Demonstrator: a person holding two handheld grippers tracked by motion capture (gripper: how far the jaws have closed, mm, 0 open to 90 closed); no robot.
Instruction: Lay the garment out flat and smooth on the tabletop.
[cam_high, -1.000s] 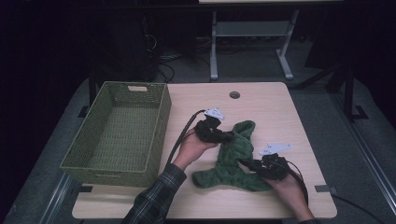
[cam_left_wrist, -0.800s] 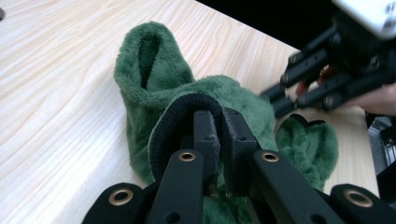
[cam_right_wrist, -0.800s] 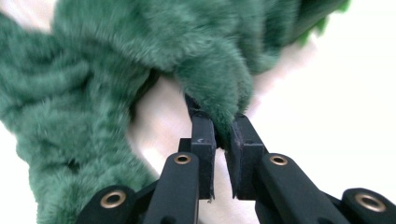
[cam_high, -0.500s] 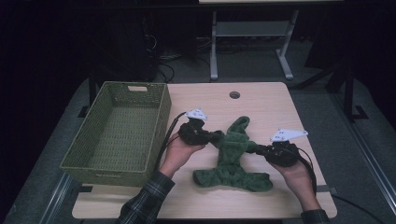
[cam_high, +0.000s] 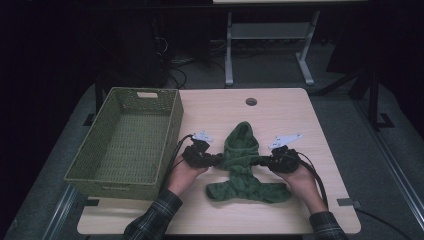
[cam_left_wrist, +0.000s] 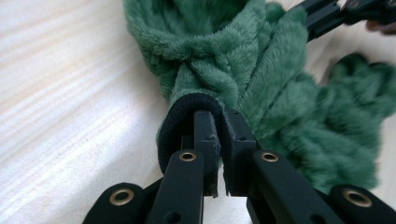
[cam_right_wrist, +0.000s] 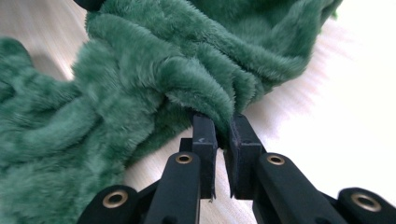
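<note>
A: What do we have in hand?

B: A green fleece (cam_high: 243, 165), plush and deep-piled, bunched into ropey folds on the table (cam_high: 280, 112). From above it makes a rough cross: a hood-like loop toward 12 o'clock, a crumpled mass toward 6.

A: And our grippers?

B: The left gripper (cam_high: 216, 160) sits at 9 o'clock of the fleece, the right gripper (cam_high: 260, 161) at 3 o'clock, each clamped on an arm of the cloth. In the left gripper view our jaws are pinched on a dark ribbed cuff (cam_left_wrist: 187, 114) (knit, smoother than the pile around it). In the right gripper view the jaws are closed over a fold of the fuzzy pile itself (cam_right_wrist: 201, 88).

A: What about the surface?

B: Pale wood grain, rounded corners, a round cable hole (cam_high: 251, 101) at 12 o'clock of the fleece. At 9 o'clock of the left gripper stands a woven green basket (cam_high: 150, 100), rectangular and open-topped.

A: And the room?

B: Dark. Grey floor, a white metal stand (cam_high: 270, 32) beyond the table's far edge, cables (cam_high: 172, 60) trailing on the floor. Our plaid sleeves (cam_high: 155, 222) show at the near edge.
</note>
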